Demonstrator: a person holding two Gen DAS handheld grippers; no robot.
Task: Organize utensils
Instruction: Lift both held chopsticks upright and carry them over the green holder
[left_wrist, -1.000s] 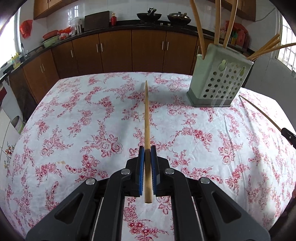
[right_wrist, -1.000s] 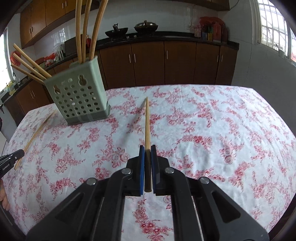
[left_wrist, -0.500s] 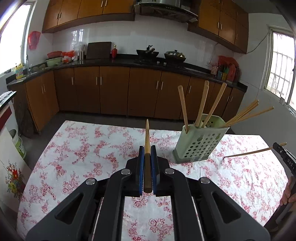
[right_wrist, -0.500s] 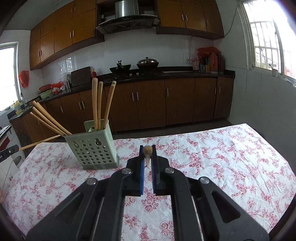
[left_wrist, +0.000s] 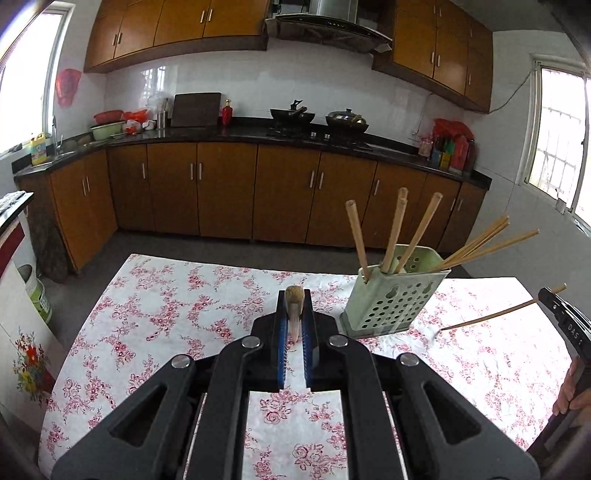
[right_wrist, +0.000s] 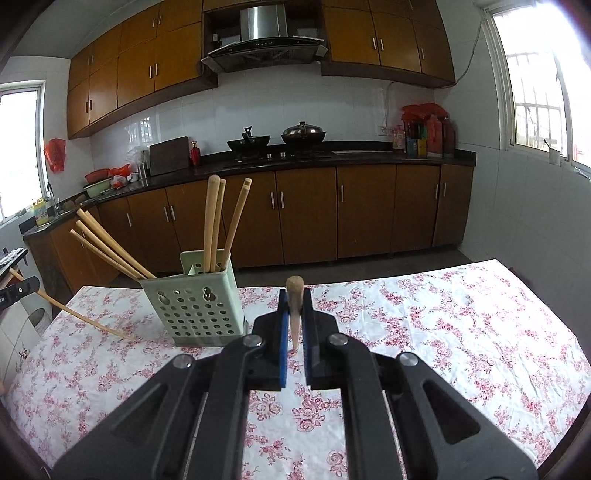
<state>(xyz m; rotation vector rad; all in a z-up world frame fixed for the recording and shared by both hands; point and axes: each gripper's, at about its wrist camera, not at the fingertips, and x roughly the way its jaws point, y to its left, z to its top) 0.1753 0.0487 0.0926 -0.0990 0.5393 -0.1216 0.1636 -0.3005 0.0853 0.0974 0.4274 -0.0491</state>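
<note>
My left gripper (left_wrist: 294, 314) is shut on a wooden chopstick (left_wrist: 294, 295), held above the table and seen almost end-on, thin tip downward. My right gripper (right_wrist: 294, 314) is shut on a second chopstick (right_wrist: 294, 291) in the same way. A pale green perforated holder (left_wrist: 395, 299) with several chopsticks stands on the flowered tablecloth (left_wrist: 177, 302), to the right of the left gripper. It shows left of the right gripper as the holder (right_wrist: 199, 299). Each view catches the other gripper at its edge: the right gripper (left_wrist: 550, 295) with its chopstick (left_wrist: 491, 315), the left gripper (right_wrist: 26, 287) with its chopstick (right_wrist: 85, 317).
Brown kitchen cabinets (left_wrist: 221, 192) and a dark counter with a stove and pans (right_wrist: 277, 142) run behind the table. The table's far edge (right_wrist: 369, 282) drops to a grey floor. A person's fingers (left_wrist: 570, 395) show at the right edge of the left wrist view.
Both grippers rose from just above the tablecloth, each carrying its chopstick, and tipped upward. The chopsticks, first seen lengthwise, now appear end-on. The holder sits lower in both views.
</note>
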